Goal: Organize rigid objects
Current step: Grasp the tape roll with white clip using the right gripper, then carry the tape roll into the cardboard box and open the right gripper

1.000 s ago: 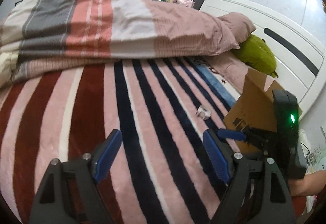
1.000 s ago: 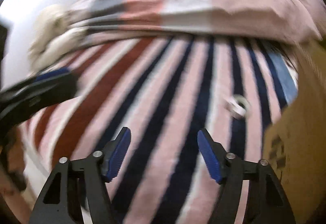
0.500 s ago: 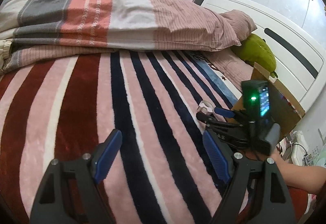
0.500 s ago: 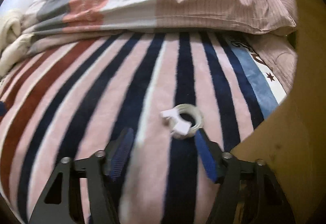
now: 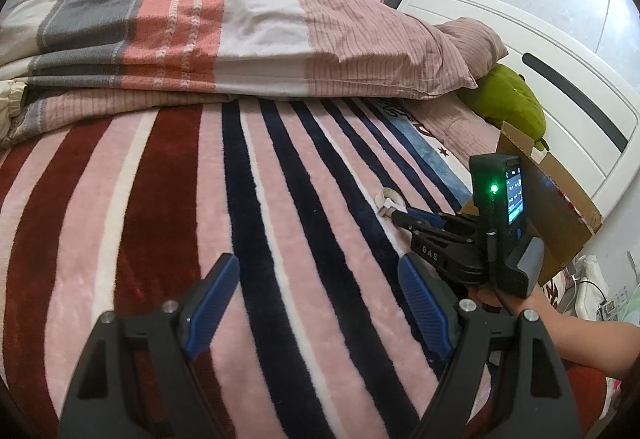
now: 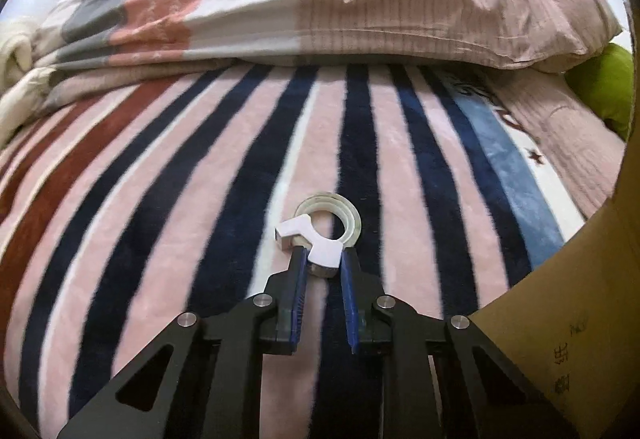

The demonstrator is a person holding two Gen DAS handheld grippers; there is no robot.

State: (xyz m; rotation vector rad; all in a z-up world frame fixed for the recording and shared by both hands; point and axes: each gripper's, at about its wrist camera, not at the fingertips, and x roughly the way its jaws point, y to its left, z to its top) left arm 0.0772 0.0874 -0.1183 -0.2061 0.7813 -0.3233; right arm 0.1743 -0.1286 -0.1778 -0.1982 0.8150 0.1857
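Note:
A clear tape roll with a white dispenser clip [image 6: 326, 229] lies on the striped blanket [image 6: 200, 199]. My right gripper [image 6: 324, 259] is shut on the white clip end, the roll resting on the blanket. In the left wrist view the tape roll [image 5: 390, 199] shows just beyond the right gripper [image 5: 404, 217]. My left gripper [image 5: 320, 291] is open and empty above the blanket, near the front.
A cardboard box [image 6: 580, 299] stands at the right, also in the left wrist view [image 5: 548, 195]. A folded quilt [image 5: 240, 31] and pillow lie across the back. A green plush [image 5: 508, 103] sits by the white headboard [image 5: 560, 79].
My right gripper moved forward to the tape roll and closed on its white clip. The left gripper stayed open and nearly still.

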